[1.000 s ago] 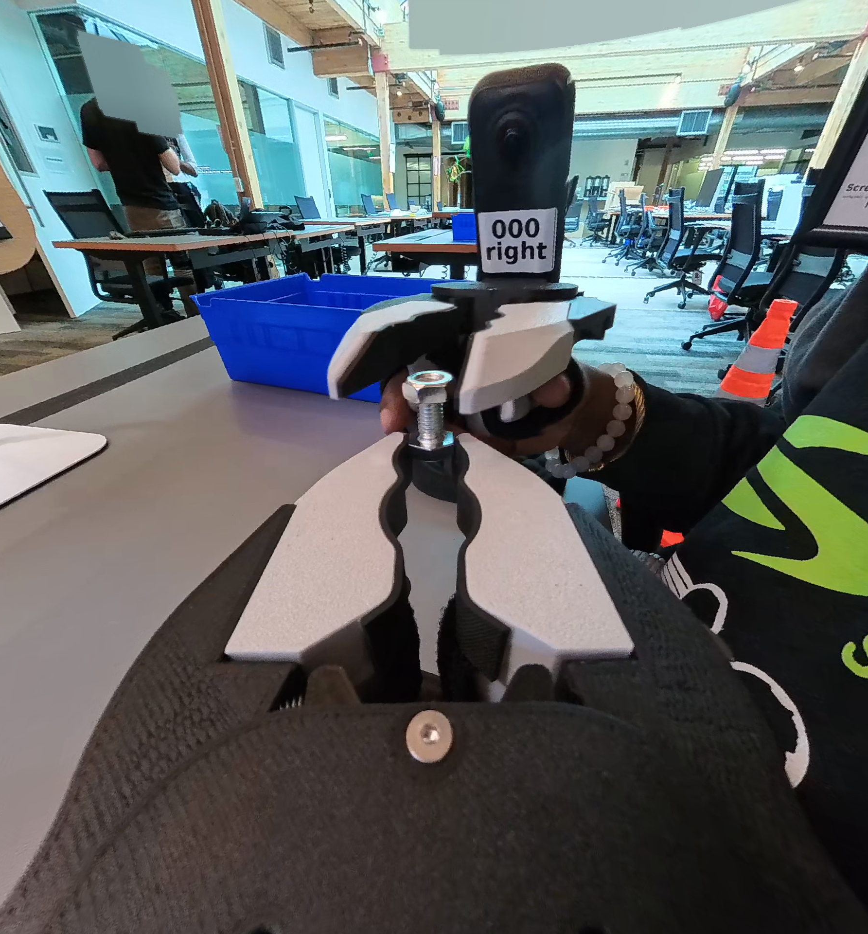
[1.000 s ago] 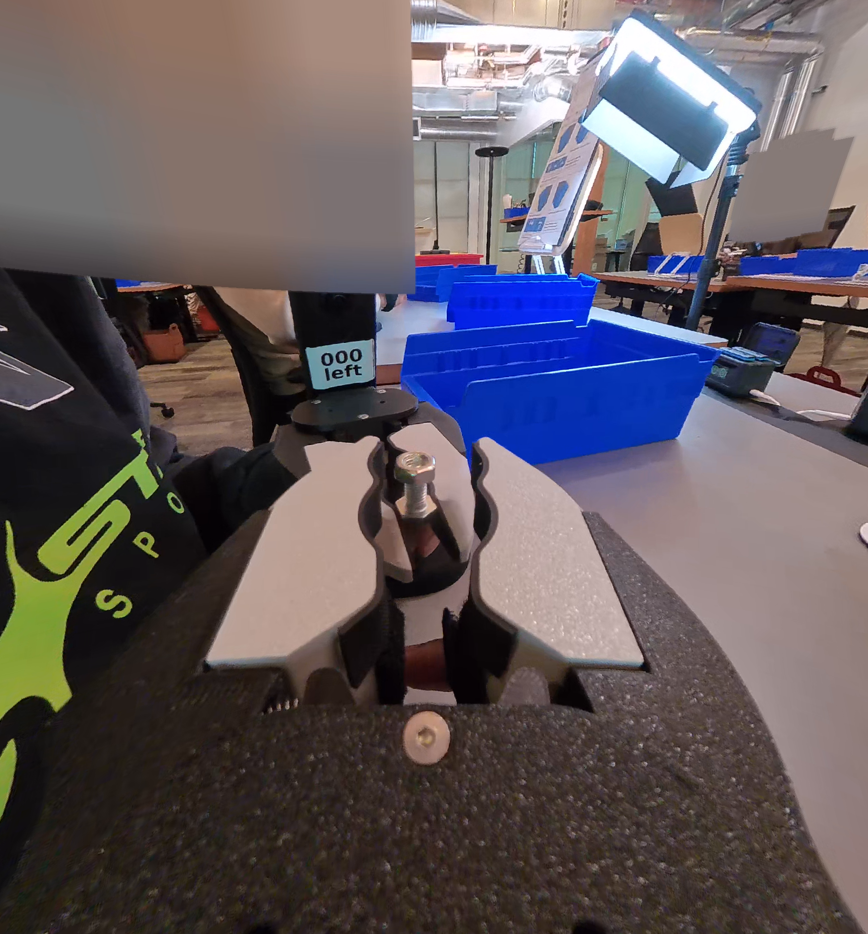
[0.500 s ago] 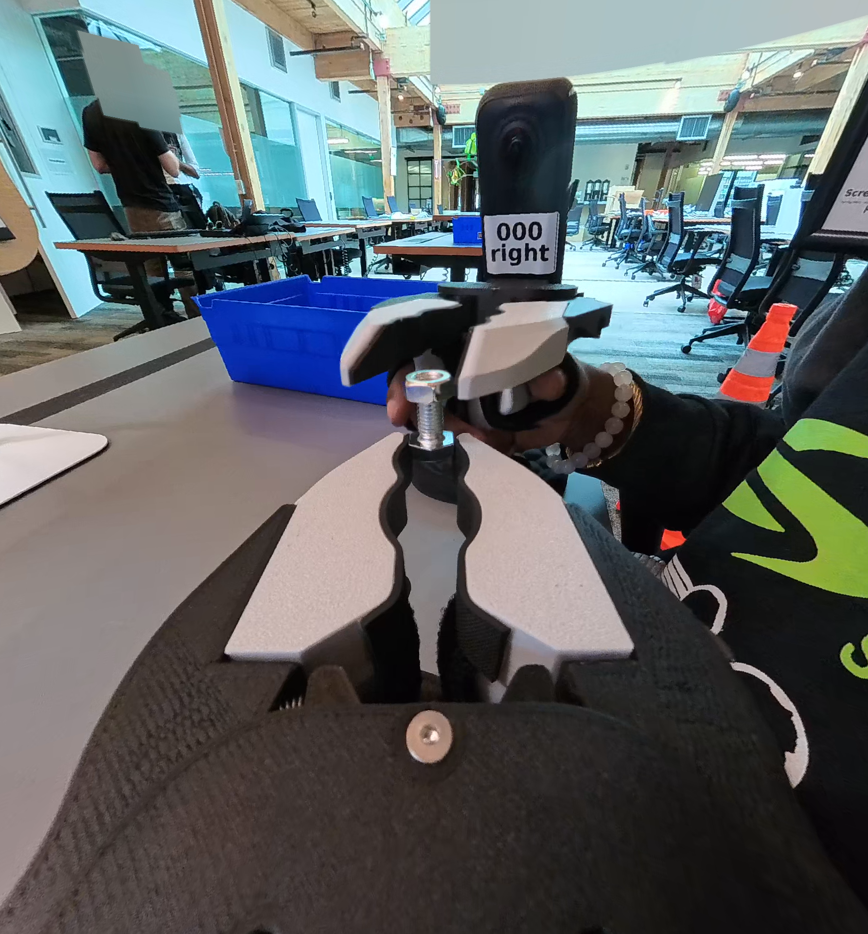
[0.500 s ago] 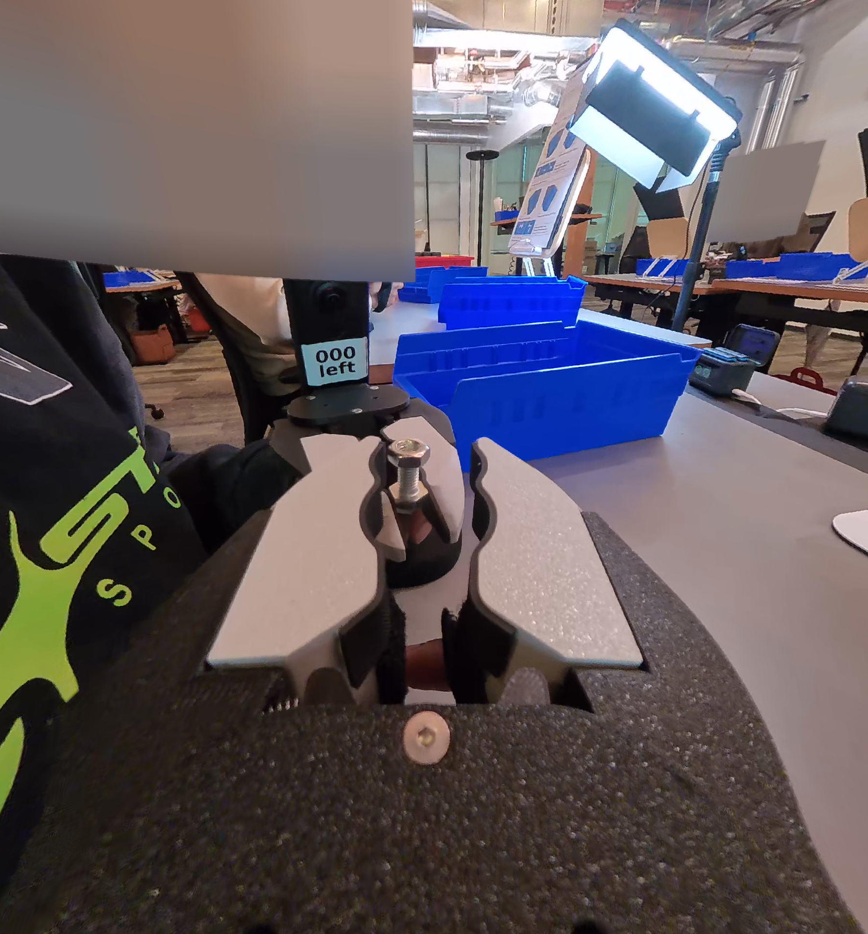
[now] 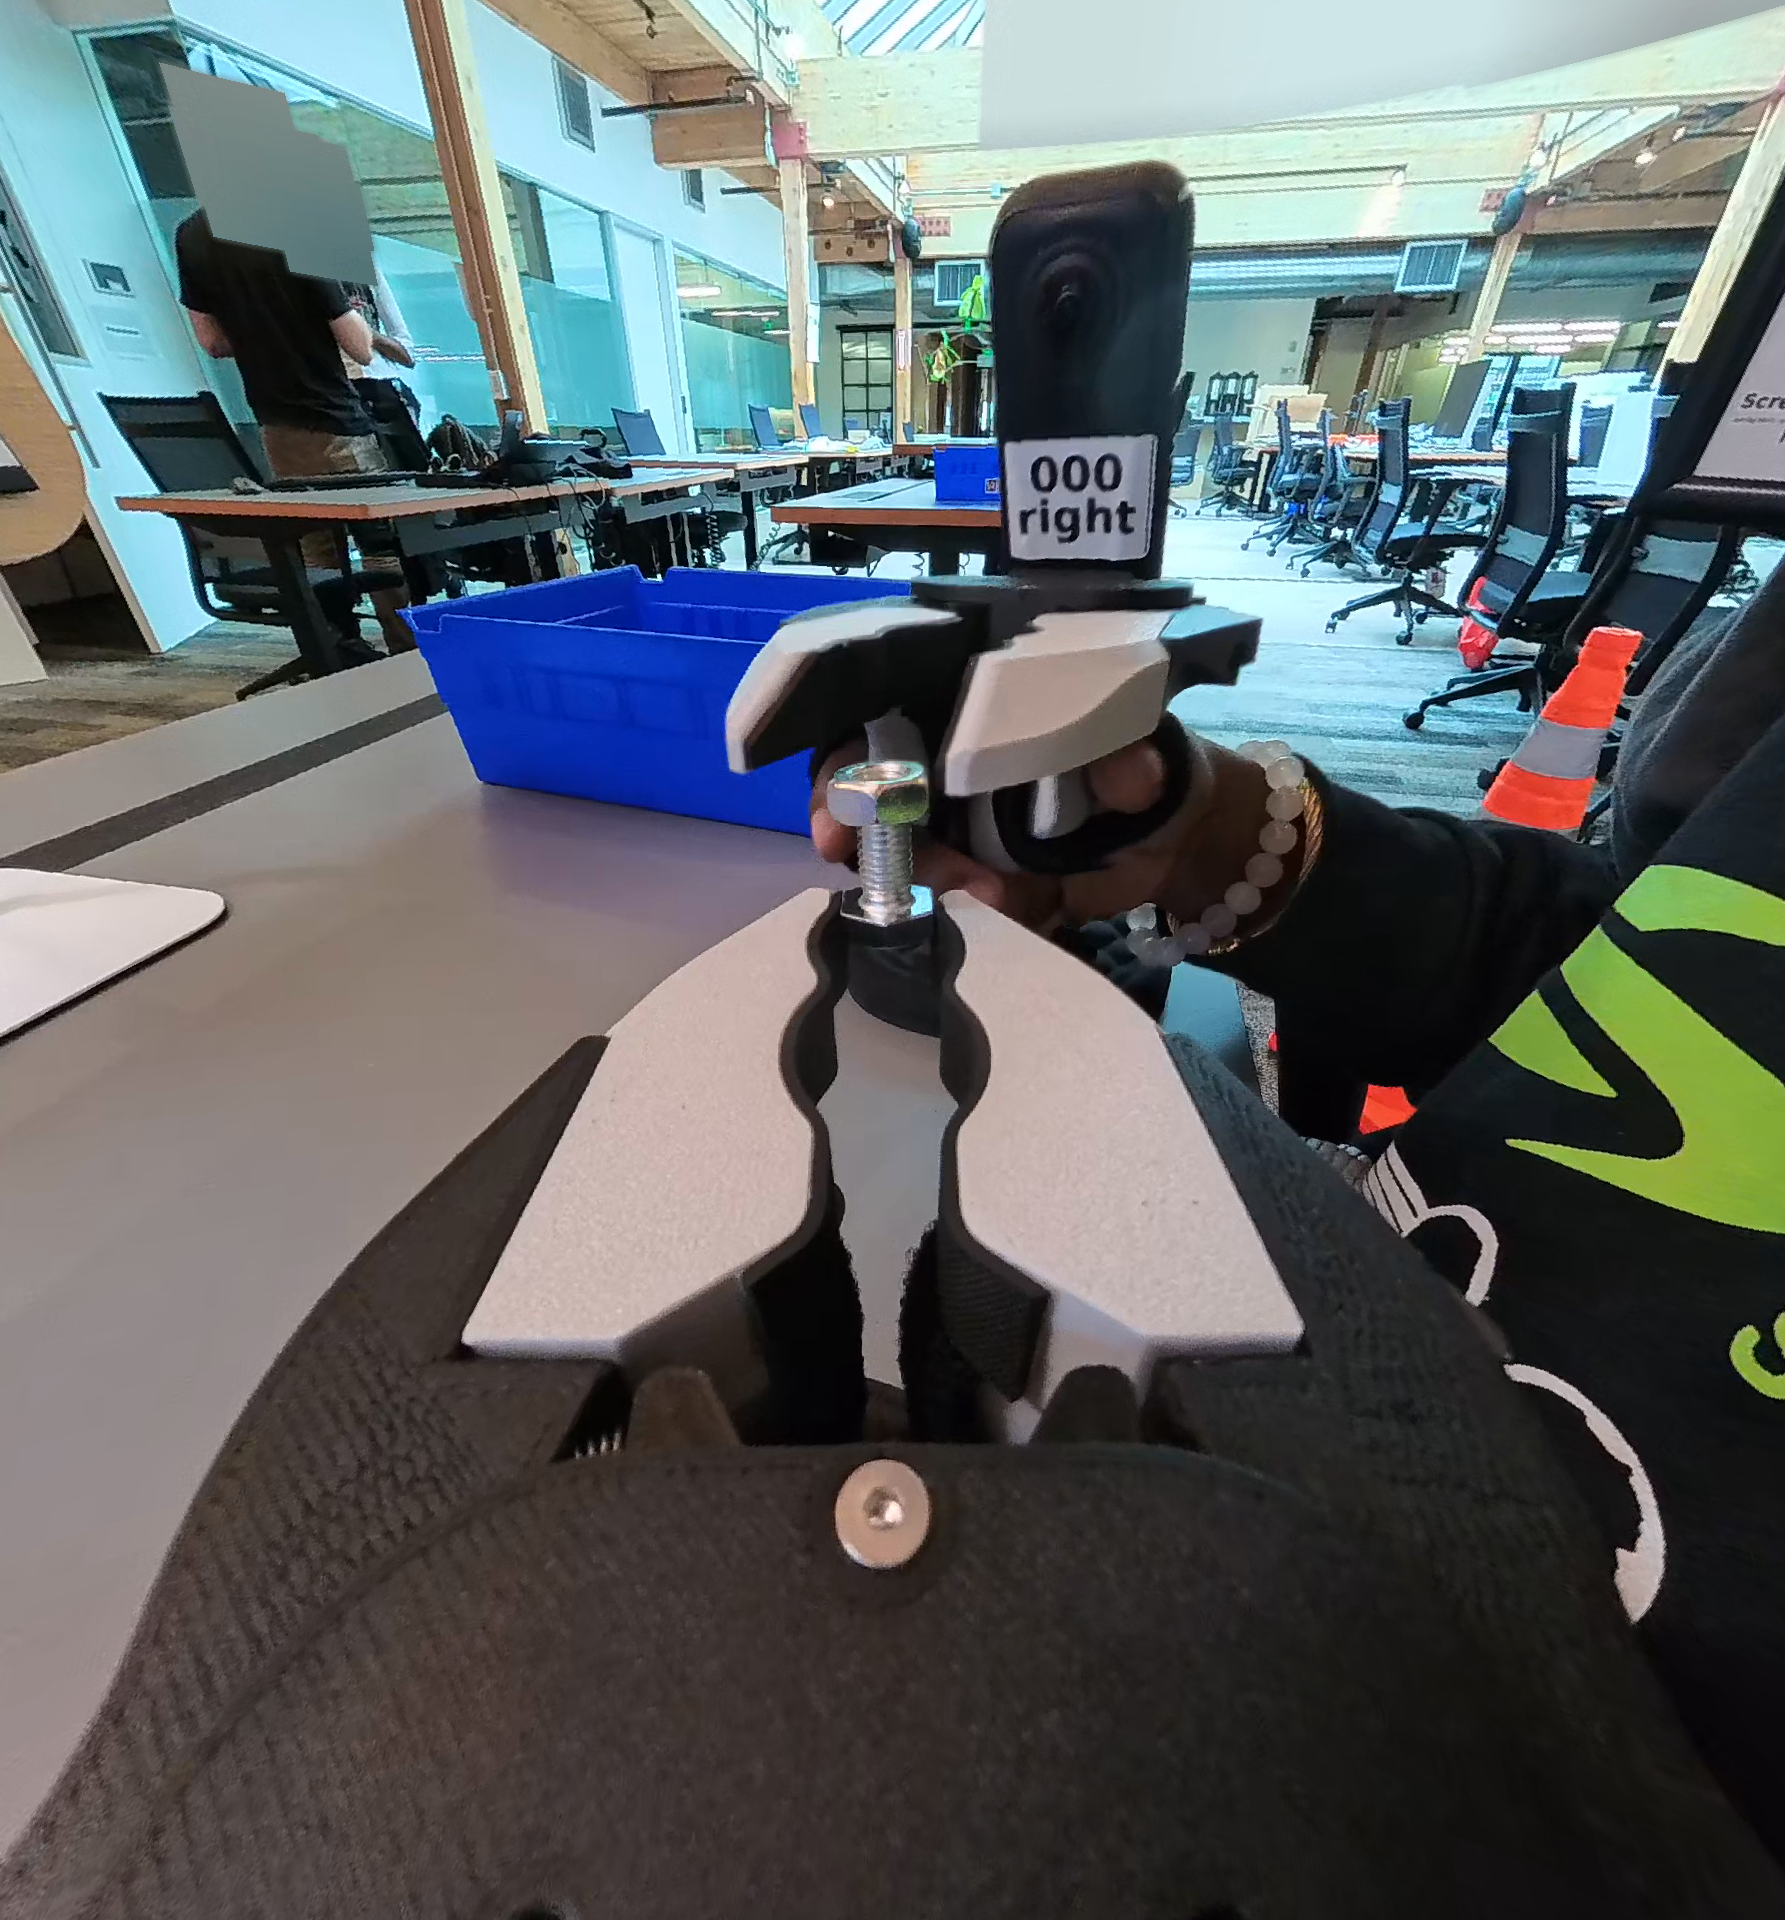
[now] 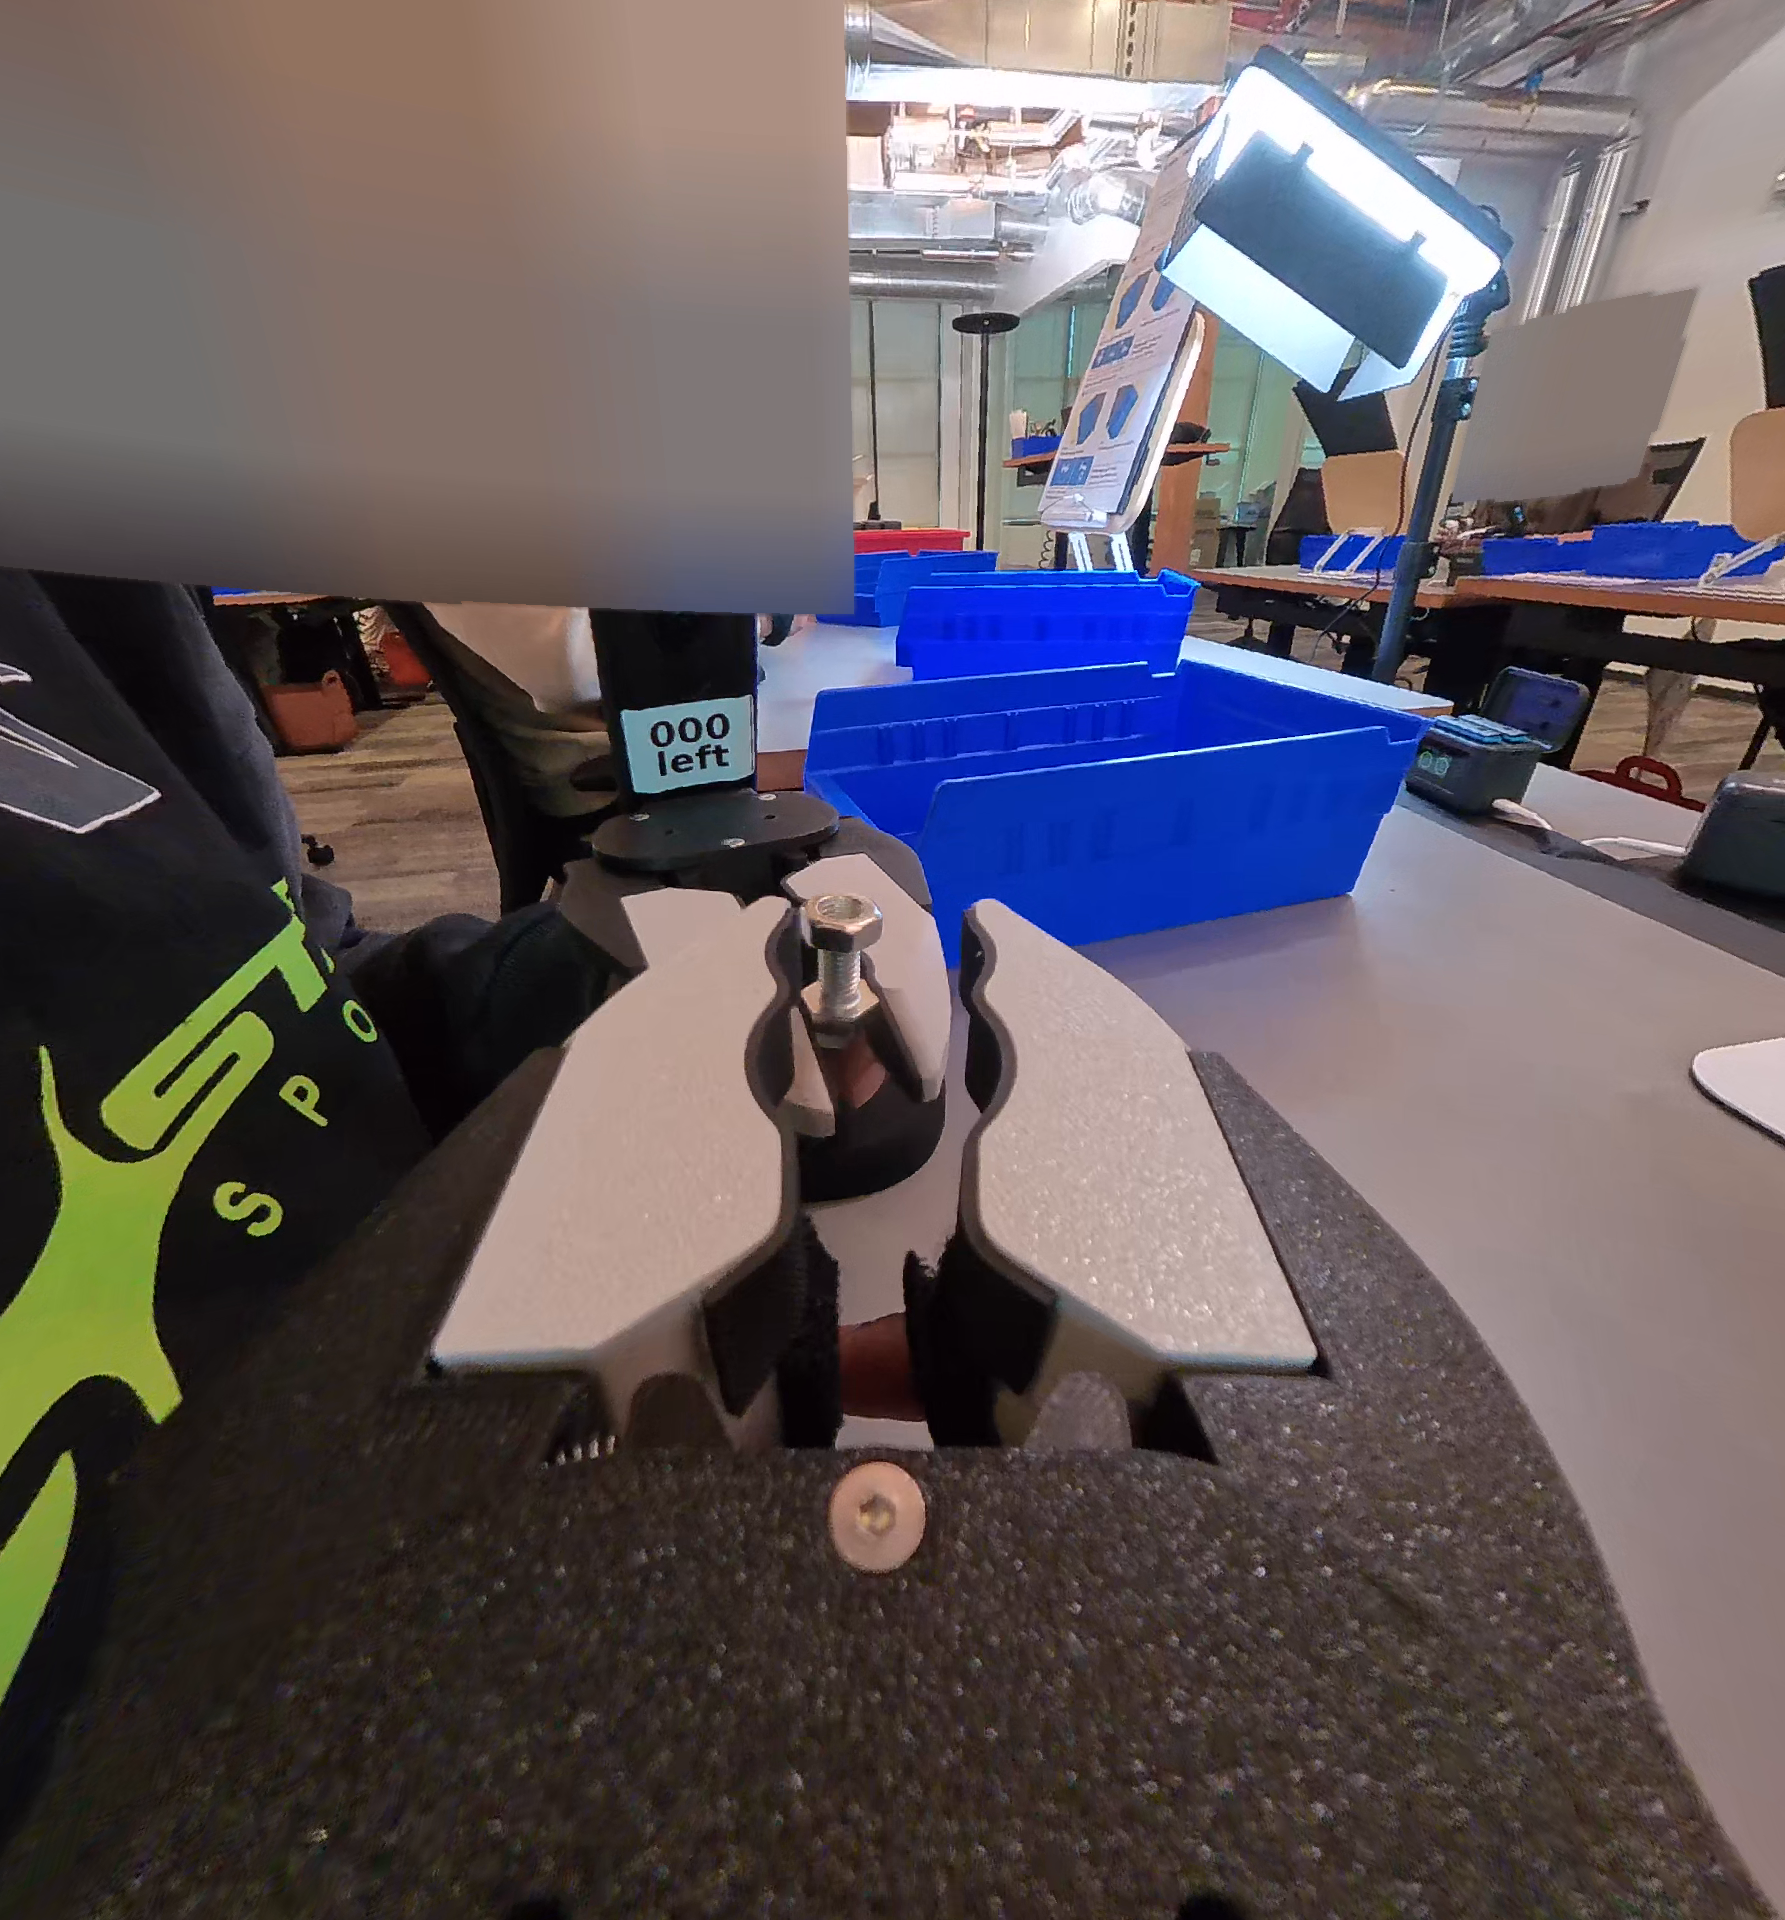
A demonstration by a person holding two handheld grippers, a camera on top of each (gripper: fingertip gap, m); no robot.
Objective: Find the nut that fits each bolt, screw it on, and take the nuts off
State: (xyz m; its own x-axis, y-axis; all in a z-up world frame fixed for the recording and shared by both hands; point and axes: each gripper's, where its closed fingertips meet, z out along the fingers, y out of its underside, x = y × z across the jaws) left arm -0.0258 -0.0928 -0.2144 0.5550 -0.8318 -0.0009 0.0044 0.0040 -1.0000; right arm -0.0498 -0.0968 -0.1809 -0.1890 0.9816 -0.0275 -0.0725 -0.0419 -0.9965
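Note:
A silver bolt stands upright with a hex nut on the top of its thread. My left gripper is shut on the bolt's lower hex end and holds it above the grey table. My right gripper faces it, open, with its fingers spread just above and behind the nut. In the right wrist view the nut sits between the open tips of the right gripper, apart from both fingers. The left gripper clamps the bolt below.
A blue bin stands on the table behind the grippers; it also shows in the right wrist view. A white flat base lies at the left edge. Small devices sit at the far right. An orange cone stands on the floor. My left and right fingertips are right by each other.
My right gripper has lifted and tilted a little, so its open fingers sit above the nut instead of around it. The left gripper still holds the bolt in the same place.

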